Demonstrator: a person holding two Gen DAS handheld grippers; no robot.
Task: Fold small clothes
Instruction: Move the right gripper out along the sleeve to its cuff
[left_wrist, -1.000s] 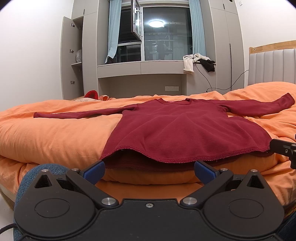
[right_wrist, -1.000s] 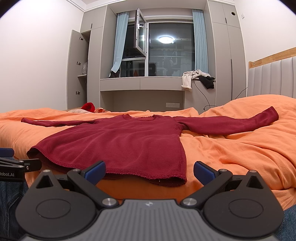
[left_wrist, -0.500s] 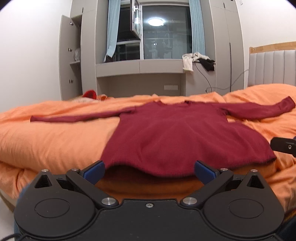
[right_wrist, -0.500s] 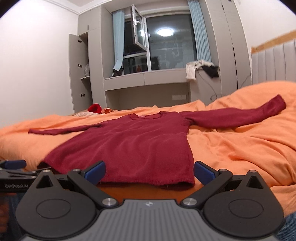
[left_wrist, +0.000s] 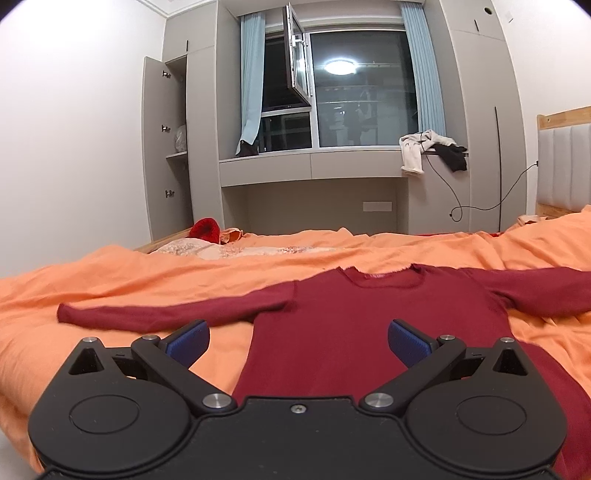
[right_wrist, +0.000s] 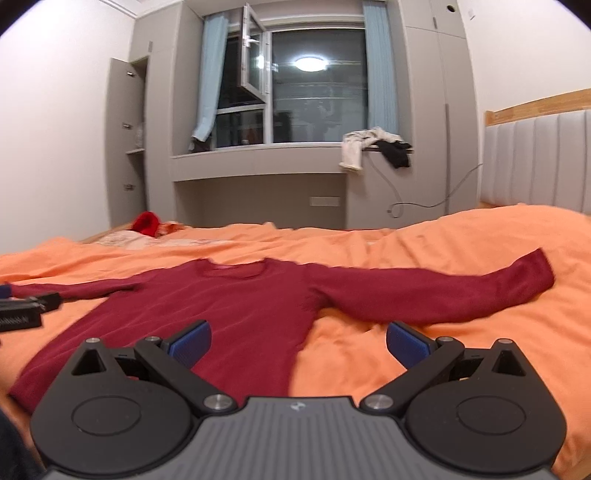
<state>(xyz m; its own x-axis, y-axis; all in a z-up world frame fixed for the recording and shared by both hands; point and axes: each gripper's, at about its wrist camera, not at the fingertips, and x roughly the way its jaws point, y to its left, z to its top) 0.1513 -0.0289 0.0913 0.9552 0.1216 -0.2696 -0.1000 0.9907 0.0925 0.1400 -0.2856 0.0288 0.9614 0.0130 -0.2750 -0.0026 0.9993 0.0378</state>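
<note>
A dark red long-sleeved top (left_wrist: 369, 325) (right_wrist: 221, 314) lies flat on the orange bedcover (left_wrist: 110, 288) (right_wrist: 461, 350), both sleeves spread out to the sides. My left gripper (left_wrist: 297, 341) hovers open over the top's left side, near the armpit of the left sleeve (left_wrist: 166, 314). My right gripper (right_wrist: 299, 341) is open above the top's right side edge, below the right sleeve (right_wrist: 443, 291). Nothing sits between either pair of blue pads. The left gripper's tip (right_wrist: 22, 310) shows at the left edge of the right wrist view.
A red hat (left_wrist: 203, 229) and patterned fabric (left_wrist: 229, 251) lie at the bed's far edge. Behind stand a grey window bench with clothes (left_wrist: 428, 147) draped on it, an open cabinet (left_wrist: 166, 147), and a padded headboard (right_wrist: 535, 158) at right.
Both grippers have risen and moved forward over the top, from below its hem at the bed's edge to above its body. The top has not moved.
</note>
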